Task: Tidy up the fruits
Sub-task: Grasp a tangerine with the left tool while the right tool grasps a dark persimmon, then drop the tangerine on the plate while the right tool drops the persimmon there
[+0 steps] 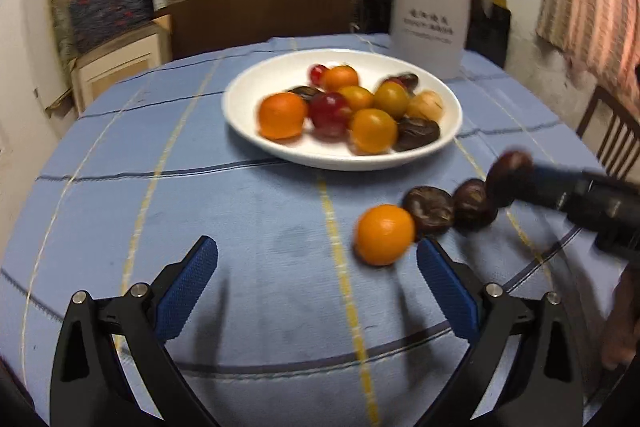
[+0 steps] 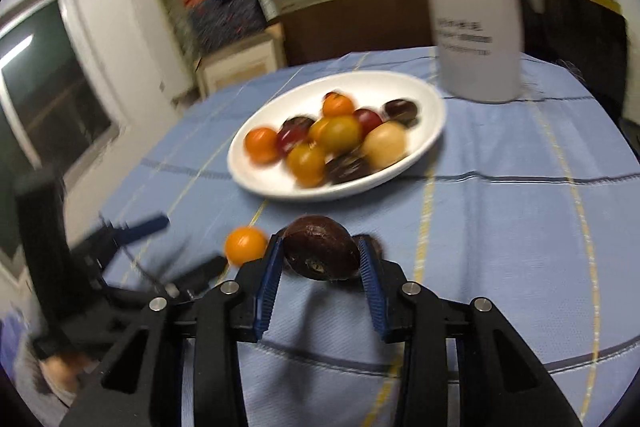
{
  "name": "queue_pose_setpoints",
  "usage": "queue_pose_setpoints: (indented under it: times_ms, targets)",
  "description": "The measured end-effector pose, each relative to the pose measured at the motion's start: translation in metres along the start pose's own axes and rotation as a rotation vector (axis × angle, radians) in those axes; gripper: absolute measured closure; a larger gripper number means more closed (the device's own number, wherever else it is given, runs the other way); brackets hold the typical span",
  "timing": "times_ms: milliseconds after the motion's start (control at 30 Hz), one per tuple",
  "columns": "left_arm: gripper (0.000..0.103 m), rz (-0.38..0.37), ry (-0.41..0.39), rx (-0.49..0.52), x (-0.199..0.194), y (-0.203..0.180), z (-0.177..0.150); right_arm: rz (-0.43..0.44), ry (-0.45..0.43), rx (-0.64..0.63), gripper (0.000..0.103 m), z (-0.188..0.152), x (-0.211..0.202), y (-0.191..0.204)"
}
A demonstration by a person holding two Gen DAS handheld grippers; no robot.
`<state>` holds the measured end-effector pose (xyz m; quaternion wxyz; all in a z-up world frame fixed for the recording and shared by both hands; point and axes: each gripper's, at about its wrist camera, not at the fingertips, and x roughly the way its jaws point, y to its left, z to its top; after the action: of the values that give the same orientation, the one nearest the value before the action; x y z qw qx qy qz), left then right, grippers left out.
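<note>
While the right gripper (image 2: 320,255) is squeezing a dark brown fruit (image 2: 320,253) between its blue pads, the fruit is sitting crosswise in the jaws, with its long side running from one pad to the other and a round dimple facing the camera. The jaws are pulled in tight on it, and the fruit looks to be hanging a little above the blue cloth on the table (image 2: 500,227). Straight ahead of these jaws, and a bit to the left, the white plate (image 2: 434,107) is waiting with a pile of orange, red, yellow and dark fruits already in it. So the way to go looks like forward and slightly left, over the near rim. Just beside the held fruit, an orange fruit (image 2: 245,245) is lying on the cloth, and another dark fruit (image 2: 372,243) is peeking out behind the right pad. The left gripper (image 1: 316,287) is standing wide open with nothing in it. The orange fruit is sitting just ahead of its right finger, nearer to this gripper than to the plate, with two dark fruits (image 1: 428,211) close beside it. I think the left jaws need to slide a little to the right to get around it. A tall white jug (image 1: 432,7) is standing behind the plate.
</note>
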<state>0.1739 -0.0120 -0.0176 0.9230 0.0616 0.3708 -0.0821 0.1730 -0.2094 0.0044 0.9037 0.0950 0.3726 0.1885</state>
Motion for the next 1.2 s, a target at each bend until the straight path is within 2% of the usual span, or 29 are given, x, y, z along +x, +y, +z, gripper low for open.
queue_pose_setpoints:
  times_ms: [133,167,200,233,267,500,733,867,1000,1133,1200]
  targets:
    - [0.008,-0.014,0.03,0.024,0.015,-0.011,0.008,0.008,-0.008,0.045,0.064,0.002,-0.003,-0.01]
    - [0.025,-0.022,0.038,0.023,0.018,-0.011,0.009,0.01,-0.007,0.045,0.064,0.002,-0.003,-0.01]
    - [0.035,-0.056,0.064,0.021,0.024,-0.011,0.011,0.013,-0.006,0.045,0.064,0.002,-0.003,-0.009]
    - [0.055,-0.084,0.087,0.015,0.029,-0.011,0.011,0.015,-0.006,0.045,0.064,0.001,-0.003,-0.01]
    - [0.067,-0.103,0.11,0.01,0.034,-0.012,0.011,0.016,-0.008,0.047,0.064,0.001,-0.004,-0.01]
    - [0.068,-0.137,0.093,0.001,0.032,-0.012,0.011,0.014,-0.012,0.067,0.064,0.002,-0.004,-0.015]
    - [0.068,-0.092,0.007,-0.022,-0.003,0.003,0.014,-0.004,-0.042,0.084,0.064,0.004,-0.01,-0.022]
    - [0.068,-0.056,-0.05,-0.045,-0.021,0.02,0.047,-0.008,-0.084,0.087,0.064,0.016,-0.023,-0.025]
    - [0.068,-0.019,-0.083,-0.061,-0.021,0.037,0.09,-0.039,-0.125,0.062,0.064,0.057,-0.028,-0.028]
    - [0.068,-0.017,-0.097,-0.112,0.003,0.052,0.123,-0.037,-0.15,0.068,0.064,0.094,-0.012,-0.031]
    - [0.068,-0.019,-0.087,-0.127,0.022,0.058,0.133,-0.028,-0.139,0.073,0.064,0.109,0.01,-0.032]
